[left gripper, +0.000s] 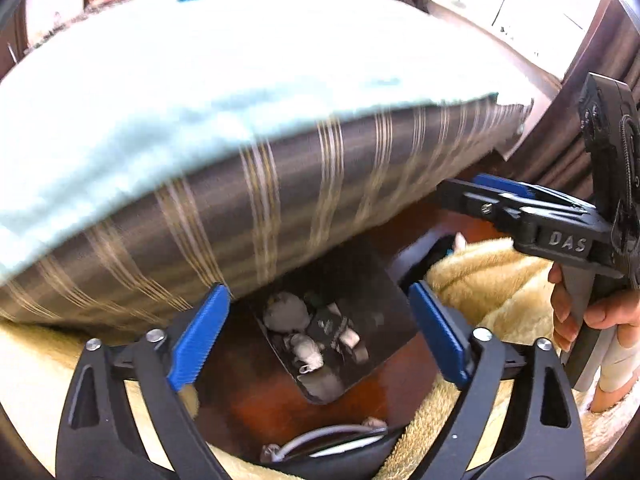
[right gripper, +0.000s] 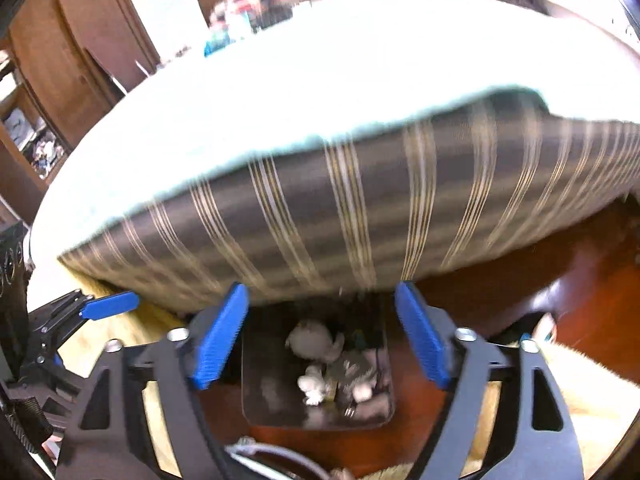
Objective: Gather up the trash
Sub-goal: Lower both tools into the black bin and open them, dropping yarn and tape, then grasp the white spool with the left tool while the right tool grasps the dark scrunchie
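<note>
We held both tongs [left gripper: 320, 336] [right gripper: 322, 334] wide and empty; the bin [right gripper: 260, 392] of trash [right gripper: 316, 342] sat just below, seemingly equally near.

So the floor [left gripper: 256, 408] is dark reddish wood, pretty glossy. A black trash bin [right gripper: 260, 360] sits straight on it, right up against the foot of the bed [left gripper: 280, 208], which has a grey gold-striped side and a pale mint cover [left gripper: 200, 92] on top. Shaggy cream rug [left gripper: 492, 288] lies on the boards beside the bin. Crumpled white tissues [right gripper: 314, 340] inside the bin.
</note>
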Motion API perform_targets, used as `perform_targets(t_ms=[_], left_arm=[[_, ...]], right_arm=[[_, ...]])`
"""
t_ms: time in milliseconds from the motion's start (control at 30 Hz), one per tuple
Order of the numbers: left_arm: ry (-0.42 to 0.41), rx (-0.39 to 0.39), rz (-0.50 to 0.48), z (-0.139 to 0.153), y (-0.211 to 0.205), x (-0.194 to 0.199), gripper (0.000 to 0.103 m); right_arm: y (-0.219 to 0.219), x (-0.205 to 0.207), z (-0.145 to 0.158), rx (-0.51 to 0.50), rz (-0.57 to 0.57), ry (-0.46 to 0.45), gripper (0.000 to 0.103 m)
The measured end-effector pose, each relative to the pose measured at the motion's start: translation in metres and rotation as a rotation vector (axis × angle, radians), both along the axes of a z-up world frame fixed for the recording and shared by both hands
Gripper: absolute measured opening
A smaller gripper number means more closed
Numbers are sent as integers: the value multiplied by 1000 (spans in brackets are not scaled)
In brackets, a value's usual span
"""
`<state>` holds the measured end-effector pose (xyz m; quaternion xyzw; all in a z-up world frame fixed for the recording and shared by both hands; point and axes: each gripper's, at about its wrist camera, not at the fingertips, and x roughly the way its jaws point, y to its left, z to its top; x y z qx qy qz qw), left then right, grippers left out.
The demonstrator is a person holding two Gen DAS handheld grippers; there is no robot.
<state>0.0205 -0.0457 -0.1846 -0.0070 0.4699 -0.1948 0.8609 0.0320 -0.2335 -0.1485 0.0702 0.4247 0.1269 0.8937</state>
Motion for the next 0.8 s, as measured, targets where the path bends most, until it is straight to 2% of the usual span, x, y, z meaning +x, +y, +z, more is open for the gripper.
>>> perform_targets(t_ms=[100, 333, 533, 800], left_arm=[[-53, -3, 29, 25, 12, 1, 91], [-176, 2, 105, 76, 39, 24, 92], [-232, 13, 168, 102, 55, 64, 92], [-259, 36, 217, 123, 83, 129, 92]], right_arm=[[0, 4, 27, -17, -3, -79, 93], [8, 34, 77, -79, -1, -184, 94], [16, 77, 100, -86, 13, -209, 94], [34, 144, 120, -64, 6, -210, 94]])
